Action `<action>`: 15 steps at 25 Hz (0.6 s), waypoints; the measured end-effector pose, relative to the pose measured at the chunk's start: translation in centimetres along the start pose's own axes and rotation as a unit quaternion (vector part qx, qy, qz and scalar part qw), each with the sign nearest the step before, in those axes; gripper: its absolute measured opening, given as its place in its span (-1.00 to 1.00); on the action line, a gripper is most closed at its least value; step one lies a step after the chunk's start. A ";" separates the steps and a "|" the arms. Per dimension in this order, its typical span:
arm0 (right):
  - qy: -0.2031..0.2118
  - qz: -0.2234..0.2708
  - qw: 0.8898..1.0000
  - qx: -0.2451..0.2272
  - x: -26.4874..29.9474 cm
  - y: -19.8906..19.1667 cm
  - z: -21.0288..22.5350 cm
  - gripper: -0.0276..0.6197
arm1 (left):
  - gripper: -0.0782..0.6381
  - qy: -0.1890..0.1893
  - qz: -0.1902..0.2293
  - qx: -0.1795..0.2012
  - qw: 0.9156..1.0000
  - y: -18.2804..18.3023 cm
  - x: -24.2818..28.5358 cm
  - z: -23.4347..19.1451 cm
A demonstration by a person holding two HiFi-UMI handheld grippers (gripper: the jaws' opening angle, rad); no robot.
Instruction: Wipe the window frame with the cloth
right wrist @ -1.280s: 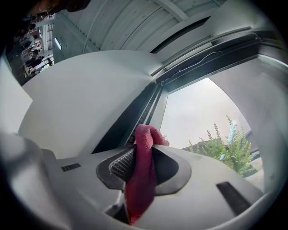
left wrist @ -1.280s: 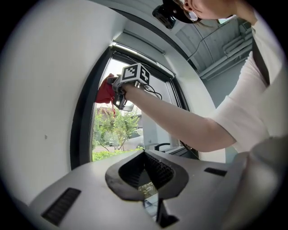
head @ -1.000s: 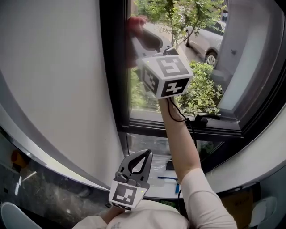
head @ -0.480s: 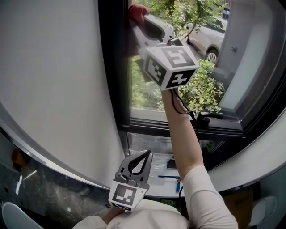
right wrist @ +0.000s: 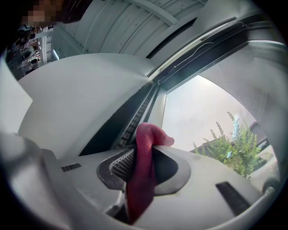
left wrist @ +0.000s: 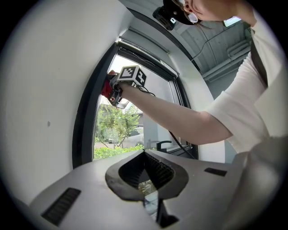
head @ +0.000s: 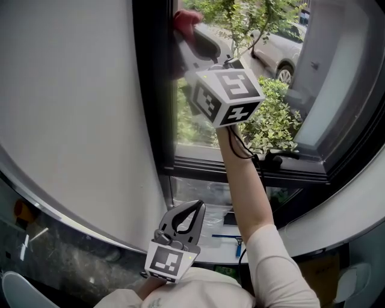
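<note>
My right gripper is raised high against the dark window frame at the glass's left edge. It is shut on a red cloth, whose bunched tip sticks out past the jaws onto the frame. In the left gripper view the same right gripper and red cloth show up on the frame's upright. My left gripper hangs low near my body, shut with nothing between its jaws, well below the window.
A white wall lies left of the frame. A black window handle sits on the lower sill rail. Outside are bushes and a parked car. A dark stone floor lies below left.
My right gripper moved a little up the frame with the cloth, then held about level. The left gripper has stayed in place.
</note>
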State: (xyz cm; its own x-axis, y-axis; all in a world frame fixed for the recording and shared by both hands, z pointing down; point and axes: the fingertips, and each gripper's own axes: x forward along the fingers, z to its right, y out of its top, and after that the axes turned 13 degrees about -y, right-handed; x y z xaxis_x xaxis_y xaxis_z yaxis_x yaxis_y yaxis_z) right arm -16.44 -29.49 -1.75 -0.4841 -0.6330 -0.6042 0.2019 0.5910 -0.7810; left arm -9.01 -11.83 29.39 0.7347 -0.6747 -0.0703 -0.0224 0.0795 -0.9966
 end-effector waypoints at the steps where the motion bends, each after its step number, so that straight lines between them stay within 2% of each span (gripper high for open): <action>1: 0.000 -0.002 1.000 0.001 -0.1 -0.3 0.0 -0.61 | -0.76 -0.001 -0.006 -0.001 1.000 -0.3 0.0 0.0; 8: 0.011 -0.021 1.000 0.000 -0.9 -1.7 -0.4 -0.62 | -0.76 -0.008 -0.009 -0.014 1.000 -0.4 0.1 0.5; 15: 0.014 -0.033 0.999 0.006 -1.7 -2.9 -0.7 -0.62 | -0.76 -0.004 0.011 0.003 1.000 0.5 -0.3 0.4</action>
State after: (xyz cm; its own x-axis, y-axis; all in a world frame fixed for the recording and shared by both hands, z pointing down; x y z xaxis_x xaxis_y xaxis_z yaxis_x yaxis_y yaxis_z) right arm -16.76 -29.80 1.70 -0.5200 -0.6557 -0.5474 0.1797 0.5425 -0.8206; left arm -8.95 -11.31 28.96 0.7391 -0.6673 -0.0924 -0.0352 0.0987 -0.9945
